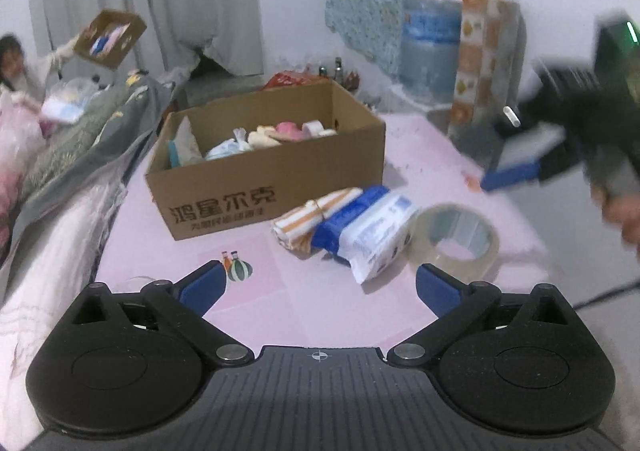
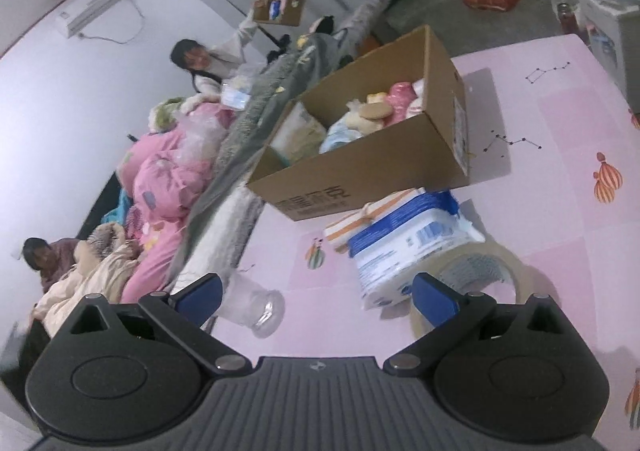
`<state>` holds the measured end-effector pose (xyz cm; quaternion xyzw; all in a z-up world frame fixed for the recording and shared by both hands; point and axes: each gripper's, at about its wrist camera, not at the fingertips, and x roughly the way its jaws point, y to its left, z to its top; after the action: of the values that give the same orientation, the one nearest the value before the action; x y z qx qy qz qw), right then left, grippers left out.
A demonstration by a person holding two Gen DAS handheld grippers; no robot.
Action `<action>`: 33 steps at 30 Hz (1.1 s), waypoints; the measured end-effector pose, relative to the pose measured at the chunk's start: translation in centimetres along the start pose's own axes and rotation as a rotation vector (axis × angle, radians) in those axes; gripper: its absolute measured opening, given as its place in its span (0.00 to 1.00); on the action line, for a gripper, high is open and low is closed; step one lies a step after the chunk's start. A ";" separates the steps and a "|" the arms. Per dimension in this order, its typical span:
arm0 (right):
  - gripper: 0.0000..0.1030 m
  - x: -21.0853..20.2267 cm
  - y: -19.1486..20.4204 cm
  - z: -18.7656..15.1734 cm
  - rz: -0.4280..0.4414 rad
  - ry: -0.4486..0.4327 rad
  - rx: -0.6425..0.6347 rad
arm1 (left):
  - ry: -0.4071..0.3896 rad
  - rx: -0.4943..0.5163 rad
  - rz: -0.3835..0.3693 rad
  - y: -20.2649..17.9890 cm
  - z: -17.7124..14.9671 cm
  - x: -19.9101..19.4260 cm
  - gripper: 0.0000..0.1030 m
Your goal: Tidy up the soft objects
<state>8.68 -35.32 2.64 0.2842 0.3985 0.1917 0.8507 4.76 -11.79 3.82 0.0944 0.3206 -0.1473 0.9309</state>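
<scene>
Left tool (image 1: 320,285): your jaws stand wide, nothing between them, over bare pink table (image 1: 304,303).
Right tool (image 2: 318,297): also spread wide, empty; in the left wrist view it's the blurred shape at right edge, mid-height.
Tissue pack (image 1: 370,237): soft white-and-blue plastic pack, lying flat, centre of the left wrist view, just in front of the box.
Striped bundle (image 1: 306,223): orange-and-white folded cloth tied with a band, touching the tissue pack's left side.
Cardboard box (image 1: 256,187): open top, printed front, upper centre of frame; holds soft items (image 1: 276,133) in pink, cream and pale blue.
Tape roll (image 1: 456,241): clear, just right of the tissue pack; in the right wrist view it sits right by your right finger (image 2: 434,299).
Clear jar (image 2: 256,307): on its side, lower centre-left of the right wrist view, beside the left finger.
Bedding (image 2: 172,179): pink and grey heaps along the table's left edge.
Person (image 2: 200,63): upper left, holding up a small box (image 2: 282,1).
</scene>
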 end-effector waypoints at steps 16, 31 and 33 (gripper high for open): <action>0.85 11.7 -5.7 5.7 -0.199 0.200 0.026 | 0.057 0.080 -0.011 -3.1 -1.3 10.0 0.60; 0.86 15.0 -2.1 4.5 -0.076 0.341 -0.045 | 0.107 0.028 -0.056 -1.8 -2.0 11.2 0.52; 0.86 15.2 -1.2 3.9 -0.073 0.349 -0.065 | 0.122 0.026 -0.051 -1.4 -2.5 10.7 0.53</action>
<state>21.14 -29.08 -4.77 0.2044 0.5439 0.2200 0.7836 10.94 -14.73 -4.90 0.1070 0.3772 -0.1692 0.9042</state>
